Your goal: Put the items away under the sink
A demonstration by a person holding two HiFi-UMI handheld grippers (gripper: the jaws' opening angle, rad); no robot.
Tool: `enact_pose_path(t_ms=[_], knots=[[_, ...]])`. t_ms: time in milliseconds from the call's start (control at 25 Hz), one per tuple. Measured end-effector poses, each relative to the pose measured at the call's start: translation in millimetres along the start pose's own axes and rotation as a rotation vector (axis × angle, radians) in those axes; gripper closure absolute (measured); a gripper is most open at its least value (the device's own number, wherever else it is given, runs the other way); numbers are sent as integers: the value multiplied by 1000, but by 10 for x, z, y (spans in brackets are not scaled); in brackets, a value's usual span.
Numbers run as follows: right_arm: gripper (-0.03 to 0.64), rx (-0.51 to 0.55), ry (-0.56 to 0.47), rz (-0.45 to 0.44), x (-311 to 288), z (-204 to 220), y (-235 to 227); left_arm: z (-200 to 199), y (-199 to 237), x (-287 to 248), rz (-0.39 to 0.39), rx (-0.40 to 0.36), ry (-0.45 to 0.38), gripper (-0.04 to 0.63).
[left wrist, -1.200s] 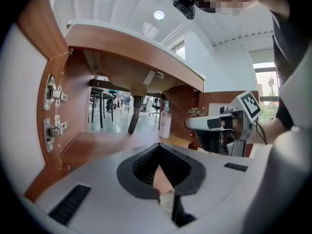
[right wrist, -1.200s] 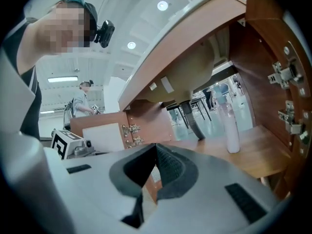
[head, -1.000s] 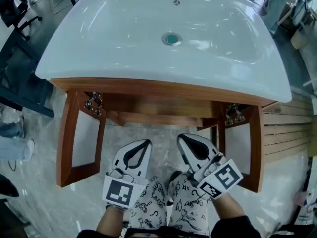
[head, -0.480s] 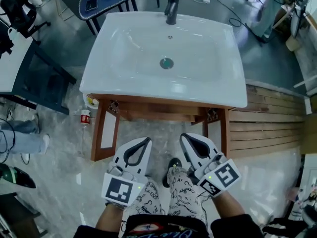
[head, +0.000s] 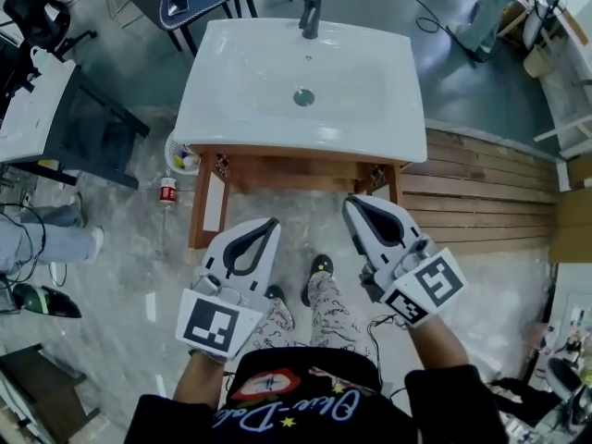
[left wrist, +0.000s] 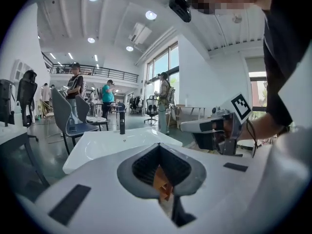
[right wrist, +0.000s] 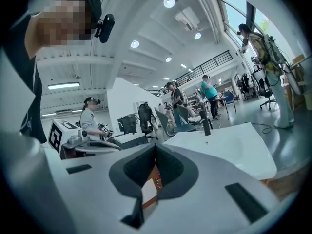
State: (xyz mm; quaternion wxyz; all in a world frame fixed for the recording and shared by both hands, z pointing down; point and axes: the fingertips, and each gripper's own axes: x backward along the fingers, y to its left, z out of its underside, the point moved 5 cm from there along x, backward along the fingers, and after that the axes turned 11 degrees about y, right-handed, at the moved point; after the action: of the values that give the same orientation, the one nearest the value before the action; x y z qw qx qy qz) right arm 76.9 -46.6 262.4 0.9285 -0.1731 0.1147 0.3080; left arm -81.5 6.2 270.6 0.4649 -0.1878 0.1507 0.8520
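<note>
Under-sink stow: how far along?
Done: nothing visibly stowed; the cabinet interior is hidden. In hand: nothing; left gripper and right gripper are shut, empty. Left: the red-labelled bottle and the tub of items sit on the floor beside the cabinet.

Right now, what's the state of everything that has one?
Left hand-held gripper, shut, empty.
Right hand-held gripper, shut, empty.
Cabinet doors, open.
Faucet, no water running.
Sink, empty.
Bottle, upright on floor, not put away.

White sink basin (head: 250, 100), black faucet (head: 311, 9), reddish-brown wooden stand (head: 296, 172). Left gripper (head: 270, 221) and right gripper (head: 350, 202): white, with black-and-white square markers. At six o'clock, white trousers (head: 331, 320) with black doodles.
</note>
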Motion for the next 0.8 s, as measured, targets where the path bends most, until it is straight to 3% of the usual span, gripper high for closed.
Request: enact_pose_path(t_ms=[240, 400, 800], knots=[[609, -13, -26, 20, 213, -324, 67, -301, -126, 219, 1, -29, -21, 589], [609, -59, -41, -4, 317, -507, 101, -433, -150, 355, 15, -3, -16, 589], [609, -9, -9, 48, 527, -677, 93, -622, -161, 562, 21, -40, -68, 589]])
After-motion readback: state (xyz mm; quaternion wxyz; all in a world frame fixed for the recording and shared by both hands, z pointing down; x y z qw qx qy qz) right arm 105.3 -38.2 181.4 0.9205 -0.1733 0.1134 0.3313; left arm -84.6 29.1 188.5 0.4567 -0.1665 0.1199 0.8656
